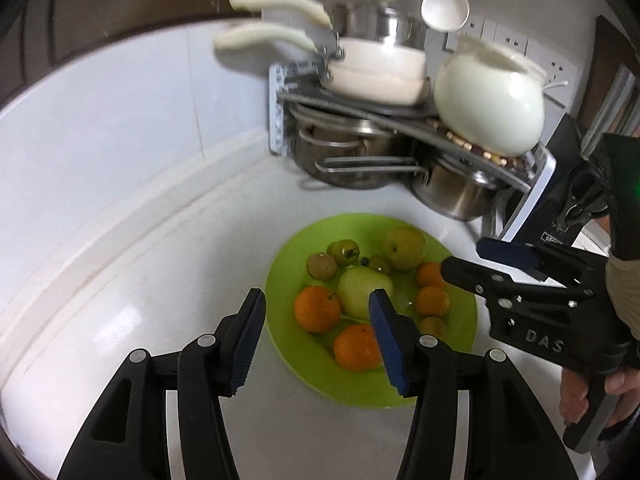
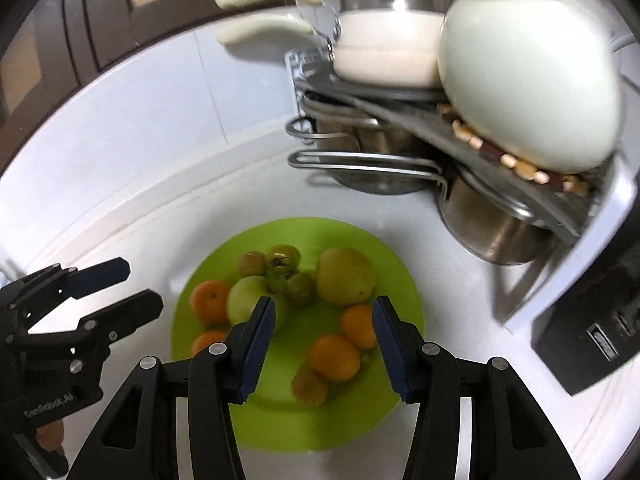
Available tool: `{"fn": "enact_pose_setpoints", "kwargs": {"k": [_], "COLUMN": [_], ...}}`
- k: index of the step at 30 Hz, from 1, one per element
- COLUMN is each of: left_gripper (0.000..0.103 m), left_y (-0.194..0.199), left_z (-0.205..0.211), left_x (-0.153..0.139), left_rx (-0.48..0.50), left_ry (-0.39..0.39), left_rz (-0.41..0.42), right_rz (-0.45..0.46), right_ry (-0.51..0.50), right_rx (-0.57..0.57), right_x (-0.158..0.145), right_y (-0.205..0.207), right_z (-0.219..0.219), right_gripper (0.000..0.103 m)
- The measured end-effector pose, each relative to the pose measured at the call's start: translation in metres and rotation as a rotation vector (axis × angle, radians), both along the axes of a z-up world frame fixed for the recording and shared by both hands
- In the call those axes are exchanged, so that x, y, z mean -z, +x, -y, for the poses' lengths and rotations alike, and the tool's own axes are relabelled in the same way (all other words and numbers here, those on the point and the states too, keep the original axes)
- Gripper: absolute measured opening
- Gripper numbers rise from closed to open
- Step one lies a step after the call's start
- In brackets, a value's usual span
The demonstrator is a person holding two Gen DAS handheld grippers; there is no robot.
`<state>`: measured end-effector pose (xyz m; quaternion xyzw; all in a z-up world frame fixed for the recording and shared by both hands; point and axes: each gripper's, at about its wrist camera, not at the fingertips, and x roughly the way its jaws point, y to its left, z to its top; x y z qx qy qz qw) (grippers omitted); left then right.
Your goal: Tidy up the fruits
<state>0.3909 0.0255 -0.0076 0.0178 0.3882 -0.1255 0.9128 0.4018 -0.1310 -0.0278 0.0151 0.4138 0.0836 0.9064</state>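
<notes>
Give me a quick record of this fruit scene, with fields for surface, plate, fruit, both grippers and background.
surface: white countertop
plate: lime-green plate, flat on the counter
fruit on plate: four oranges, one at the near edge; pale green apple in the middle; yellow-green pear-like fruit; small green tomatoes; two small brownish fruits
left gripper: open, empty, above the plate's near side
right gripper: open, empty, above the plate
background: dish rack with steel pots, white pans, white jug

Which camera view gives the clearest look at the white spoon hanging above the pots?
The left wrist view: the white spoon hangs above the pots, bowl fully visible. The right wrist view does not show it; its frame cuts off above the rack.
</notes>
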Motion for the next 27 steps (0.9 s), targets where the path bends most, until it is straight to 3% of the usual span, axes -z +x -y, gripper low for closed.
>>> {"fn": "enact_pose_setpoints", "kwargs": {"k": [6, 19, 27], "left_gripper": [0.069, 0.085, 0.093], "left_y": [-0.036, -0.115, -0.167], "left_z": [-0.005, -0.026, -0.031], "left_x": [-0.018, -0.038, -0.043], "left_rx": [-0.042, 0.003, -0.002], "left_ry": [0.002, -0.003, 0.002], "left_rz": [0.072, 0.183, 0.217], "right_rz": [0.061, 0.180, 0.213], "right_ry": [-0.001, -0.038, -0.050], "right_rx": [0.026, 0.158, 0.183], "right_x": [-0.024, -0.052, -0.063], "right_y": [-0.044, -0.149, -0.204], "right_z": [0.000, -0.019, -0.022], "right_gripper": [0.060, 0.074, 0.079]}}
